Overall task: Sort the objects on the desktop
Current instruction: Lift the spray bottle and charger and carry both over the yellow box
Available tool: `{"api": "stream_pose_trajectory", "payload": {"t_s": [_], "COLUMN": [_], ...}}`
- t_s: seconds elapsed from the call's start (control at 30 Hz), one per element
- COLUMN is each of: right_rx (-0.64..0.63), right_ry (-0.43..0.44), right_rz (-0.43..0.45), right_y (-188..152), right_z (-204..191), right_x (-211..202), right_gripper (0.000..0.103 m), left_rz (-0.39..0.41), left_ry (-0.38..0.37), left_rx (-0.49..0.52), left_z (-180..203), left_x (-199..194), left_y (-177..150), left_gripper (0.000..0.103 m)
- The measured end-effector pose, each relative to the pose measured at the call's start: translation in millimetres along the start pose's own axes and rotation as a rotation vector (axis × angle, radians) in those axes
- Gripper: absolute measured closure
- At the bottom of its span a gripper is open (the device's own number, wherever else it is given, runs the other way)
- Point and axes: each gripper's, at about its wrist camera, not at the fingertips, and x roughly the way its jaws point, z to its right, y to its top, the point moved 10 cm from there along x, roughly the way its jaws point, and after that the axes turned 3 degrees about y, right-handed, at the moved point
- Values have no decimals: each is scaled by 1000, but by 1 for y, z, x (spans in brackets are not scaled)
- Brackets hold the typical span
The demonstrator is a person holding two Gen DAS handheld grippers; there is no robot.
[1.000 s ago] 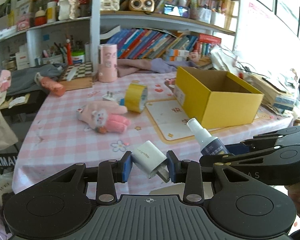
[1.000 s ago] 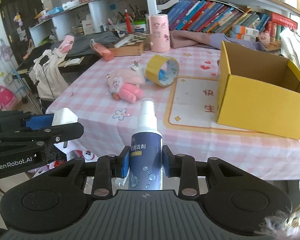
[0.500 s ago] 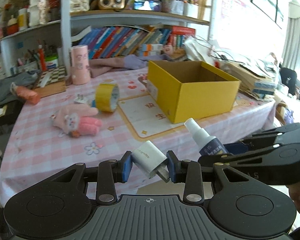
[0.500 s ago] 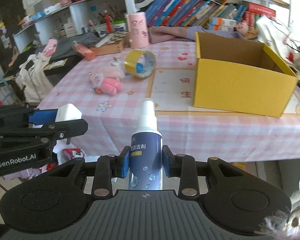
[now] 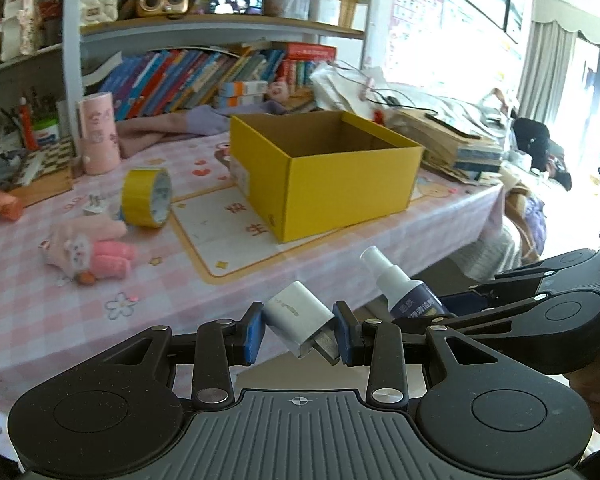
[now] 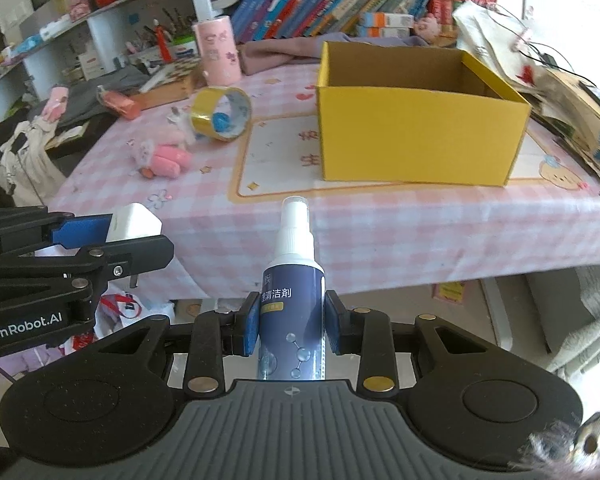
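My left gripper (image 5: 299, 334) is shut on a white charger plug (image 5: 298, 317), held off the near edge of the table. My right gripper (image 6: 292, 326) is shut on a dark blue spray bottle (image 6: 292, 304) with a white nozzle, beside the left one; the bottle (image 5: 400, 286) also shows in the left wrist view, and the plug (image 6: 134, 222) in the right wrist view. An open yellow cardboard box (image 5: 328, 176) (image 6: 416, 116) stands on the pink checked tablecloth (image 5: 40, 304), ahead of both grippers. A roll of yellow tape (image 5: 146, 198) and a pink plush toy (image 5: 88, 254) lie left of the box.
A pink cylinder (image 5: 98, 138) stands behind the tape. Shelves of books (image 5: 204, 76) rise behind the table. Stacked papers and cables (image 5: 440, 136) crowd the table's right end. A chessboard (image 5: 40, 160) and clothes lie at the far left.
Both grippers have swung rightward along the table's near edge with their objects still held, so the yellow box now sits nearer the middle of both views.
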Motion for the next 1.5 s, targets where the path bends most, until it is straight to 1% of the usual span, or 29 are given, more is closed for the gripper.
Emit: {"api": "stream_pose_trajectory", "payload": {"t_s": [0.37,0.53,0.8,1.17,1.5], "right_rx": [60,79,138,142,130], "right_ry": [-53,-77,-131,-142,-134], "right_rz": [14,20,39,45,53], "right_y": [-9,-12,-16,-6,11], "right_z": [22,32,58,75,87], "right_x": [-14,-20,-32,-28,-16], "right_gripper": [73,73,73,73,73], "left_rz": [-5,-7,-7,-1,3], "left_ry": [-73,-105,-161,-177,-173], "left_rx": [64,77,124,148,125], "left_z": [26,37,61,69,64], "left_x": [7,13,24,37,52], "left_y": [4,7,14,24,41], "left_gripper": [68,68,68,68,68]}}
